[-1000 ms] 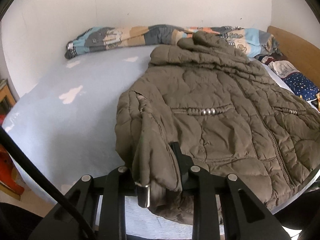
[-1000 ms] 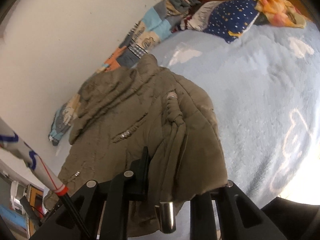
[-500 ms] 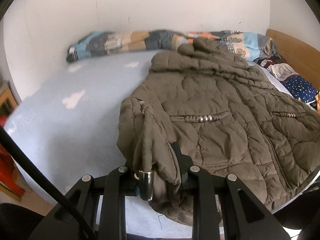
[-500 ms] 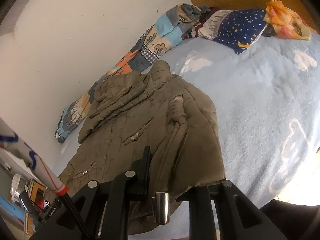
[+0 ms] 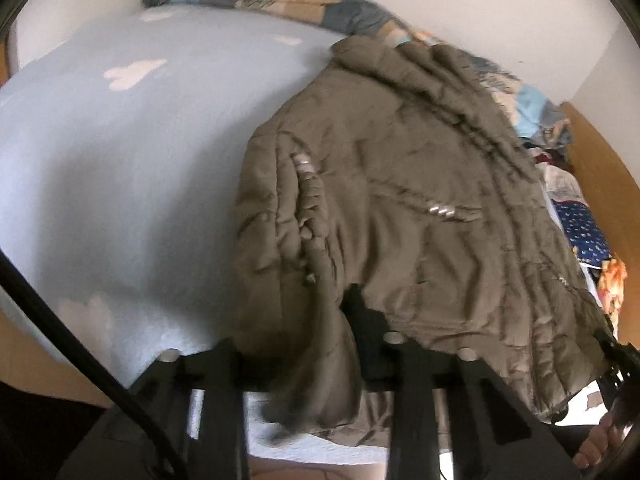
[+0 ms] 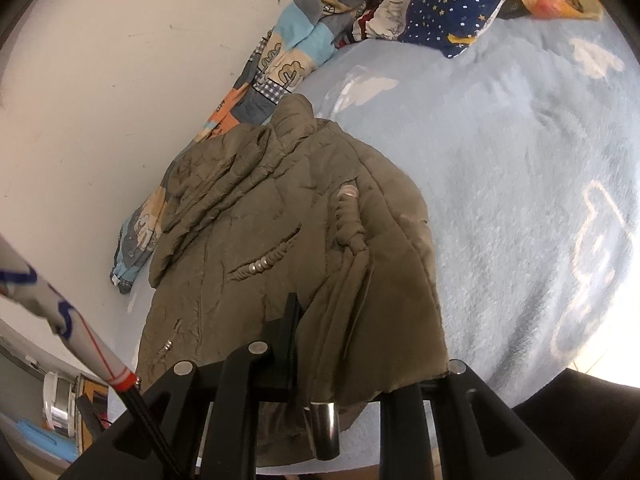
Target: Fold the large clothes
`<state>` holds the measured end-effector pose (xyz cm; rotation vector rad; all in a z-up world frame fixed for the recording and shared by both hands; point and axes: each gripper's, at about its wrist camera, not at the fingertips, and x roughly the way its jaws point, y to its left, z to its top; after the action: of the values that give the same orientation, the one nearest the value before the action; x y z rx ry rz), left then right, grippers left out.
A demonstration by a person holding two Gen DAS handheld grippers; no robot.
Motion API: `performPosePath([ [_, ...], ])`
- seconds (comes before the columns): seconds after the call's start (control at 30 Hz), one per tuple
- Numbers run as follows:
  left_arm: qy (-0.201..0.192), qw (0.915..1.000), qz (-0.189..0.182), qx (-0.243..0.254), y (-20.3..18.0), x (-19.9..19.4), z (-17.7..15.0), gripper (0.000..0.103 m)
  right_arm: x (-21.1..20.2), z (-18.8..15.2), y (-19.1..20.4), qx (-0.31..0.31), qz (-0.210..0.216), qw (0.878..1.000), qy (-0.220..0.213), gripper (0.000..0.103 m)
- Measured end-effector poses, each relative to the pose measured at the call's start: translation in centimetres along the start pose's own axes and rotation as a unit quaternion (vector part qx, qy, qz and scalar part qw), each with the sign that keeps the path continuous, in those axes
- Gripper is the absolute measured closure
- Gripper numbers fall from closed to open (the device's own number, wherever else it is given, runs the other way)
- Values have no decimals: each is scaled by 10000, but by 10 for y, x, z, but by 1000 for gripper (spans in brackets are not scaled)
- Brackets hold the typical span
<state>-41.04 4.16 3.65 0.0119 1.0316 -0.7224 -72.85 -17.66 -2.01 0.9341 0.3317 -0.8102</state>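
Since a second ago the left gripper [image 5: 320, 344] has tipped downward and rolled, jaws nearly closed, pinching the sleeve cuff of the brown quilted jacket [image 5: 420, 200]; bare blue bedsheet [image 5: 140, 160] lies open beside it. Right view: right gripper [image 6: 320, 368], nearly closed, clamps the other cuff; jacket lies collar toward the wall [image 6: 120, 80], long axis running away from the bed's near edge.

The left gripper [image 5: 320, 344] is angled steeply downward, its jaws clamped on a bunched fold of the jacket [image 5: 400, 208]. The right gripper [image 6: 320, 368] is tilted downward, likewise pinched on jacket fabric draped over its fingers.
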Motion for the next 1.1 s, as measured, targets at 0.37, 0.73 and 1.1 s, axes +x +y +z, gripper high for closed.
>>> performPosePath([
  [0.37, -787, 9947, -121, 645, -25, -44, 3, 87, -25, 3, 16, -348, 259, 9981, -439, 88],
  [0.73, -917, 9917, -116, 898, -30, -63, 15, 87, -47, 3, 24, -482, 450, 9960, -604, 89],
  [1.1, -1232, 9886, -292, 816, -52, -83, 64, 87, -55, 27, 45, -538, 709, 9939, -655, 89],
])
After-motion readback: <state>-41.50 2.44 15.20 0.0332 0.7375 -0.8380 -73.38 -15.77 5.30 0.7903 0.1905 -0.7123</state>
